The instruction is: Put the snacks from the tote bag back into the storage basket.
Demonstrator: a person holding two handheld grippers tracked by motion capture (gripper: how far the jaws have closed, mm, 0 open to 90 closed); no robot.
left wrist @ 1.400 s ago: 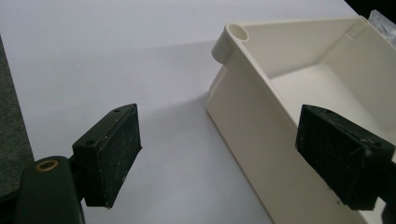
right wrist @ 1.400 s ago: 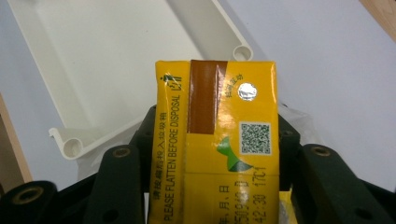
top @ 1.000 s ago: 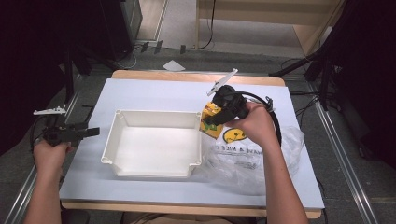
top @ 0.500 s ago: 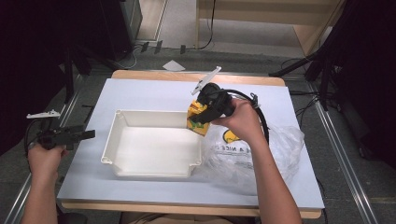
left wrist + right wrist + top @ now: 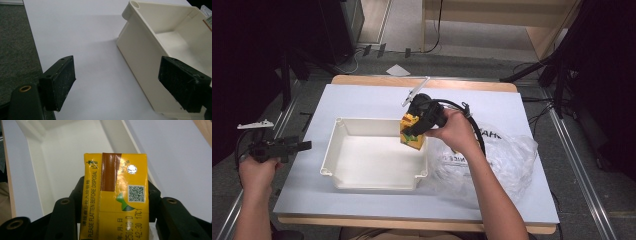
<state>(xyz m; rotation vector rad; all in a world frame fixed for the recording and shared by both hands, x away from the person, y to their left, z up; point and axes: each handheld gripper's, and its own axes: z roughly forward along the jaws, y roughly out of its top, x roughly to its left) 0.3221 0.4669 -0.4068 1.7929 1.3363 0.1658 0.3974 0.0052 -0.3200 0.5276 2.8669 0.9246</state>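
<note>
A yellow drink carton (image 5: 411, 132) hangs over the right rim of the white bin (image 5: 362, 175), with my right gripper (image 5: 414, 131) shut on it. In the right gripper view the carton (image 5: 116, 200) sits clamped between the black jaws, its foil straw hole and QR code facing the camera, the bin's inside (image 5: 62, 157) below it. My left gripper (image 5: 297, 146) is held open off the table's left edge, level with the bin. Its view looks along the white table (image 5: 82, 50) at the bin's near wall (image 5: 142, 65), with nothing between the jaws.
A crumpled clear plastic bag (image 5: 492, 160) with yellow print lies on the table right of the bin, under my right forearm. A cable (image 5: 472, 125) loops from the right gripper. Dark floor and metal rails flank the table.
My right gripper has carried the carton leftward from above the plastic bag to over the bin's right rim. The left hand has drifted slightly back and left, still open.
</note>
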